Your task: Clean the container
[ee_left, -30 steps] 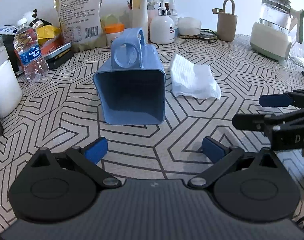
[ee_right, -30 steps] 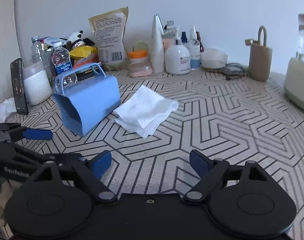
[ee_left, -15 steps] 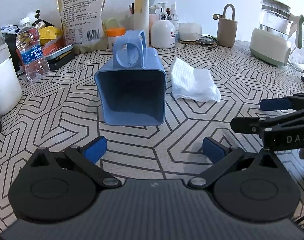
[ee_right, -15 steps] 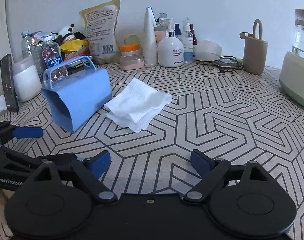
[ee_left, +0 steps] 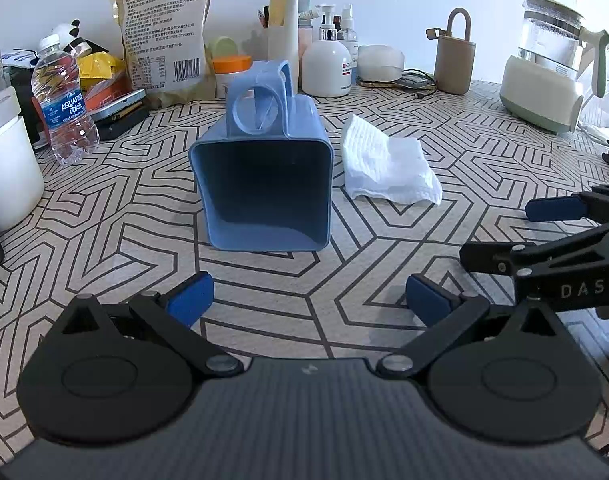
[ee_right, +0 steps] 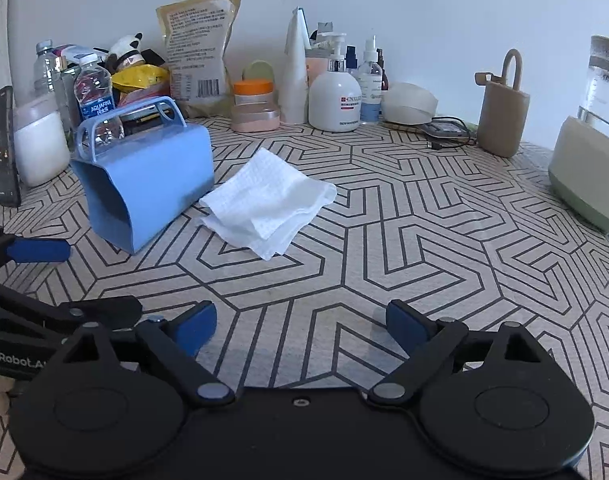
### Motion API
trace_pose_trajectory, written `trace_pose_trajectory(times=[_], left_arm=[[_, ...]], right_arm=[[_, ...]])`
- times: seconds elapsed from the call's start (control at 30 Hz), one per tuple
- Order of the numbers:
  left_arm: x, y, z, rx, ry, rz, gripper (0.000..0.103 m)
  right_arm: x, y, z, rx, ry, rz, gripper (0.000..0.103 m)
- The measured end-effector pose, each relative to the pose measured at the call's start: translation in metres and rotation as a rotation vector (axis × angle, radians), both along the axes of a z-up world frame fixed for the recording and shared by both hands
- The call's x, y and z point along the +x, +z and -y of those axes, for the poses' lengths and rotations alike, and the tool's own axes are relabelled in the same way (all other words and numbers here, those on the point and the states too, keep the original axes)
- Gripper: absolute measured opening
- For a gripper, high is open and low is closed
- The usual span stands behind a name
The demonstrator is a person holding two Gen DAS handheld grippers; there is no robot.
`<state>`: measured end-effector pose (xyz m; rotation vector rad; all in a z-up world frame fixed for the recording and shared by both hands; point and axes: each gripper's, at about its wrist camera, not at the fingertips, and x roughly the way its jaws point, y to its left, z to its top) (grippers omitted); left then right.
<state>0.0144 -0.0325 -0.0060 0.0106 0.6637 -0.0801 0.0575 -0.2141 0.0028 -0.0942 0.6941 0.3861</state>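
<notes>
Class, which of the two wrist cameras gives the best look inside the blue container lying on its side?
The left wrist view: the blue container lies with its open mouth facing this camera, so the inner walls show. The right wrist view shows the blue container from the side: outer wall, handles and mouth rim, hardly any interior, with the white cloth beside it.

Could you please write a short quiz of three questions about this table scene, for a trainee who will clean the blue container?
1. True or false: the blue container stands upright with its opening facing up.
2. What lies beside the container on the right wrist camera's right side? A) a sponge B) a white cloth C) a brush
3. In what state are the left gripper and the right gripper?

Key
1. False: it lies on its side, opening toward the left wrist camera.
2. B, the white cloth.
3. Both open, holding nothing.
</notes>
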Motion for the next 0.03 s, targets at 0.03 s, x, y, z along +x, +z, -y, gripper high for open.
trace_pose_trajectory(times=[0.03], left_arm=[[-0.0001,0.0000,-0.0008,-0.001,0.000,0.000,0.103]], right_arm=[[0.0001,-0.0001,-0.0002,-0.003,-0.002,0.000,0.095]])
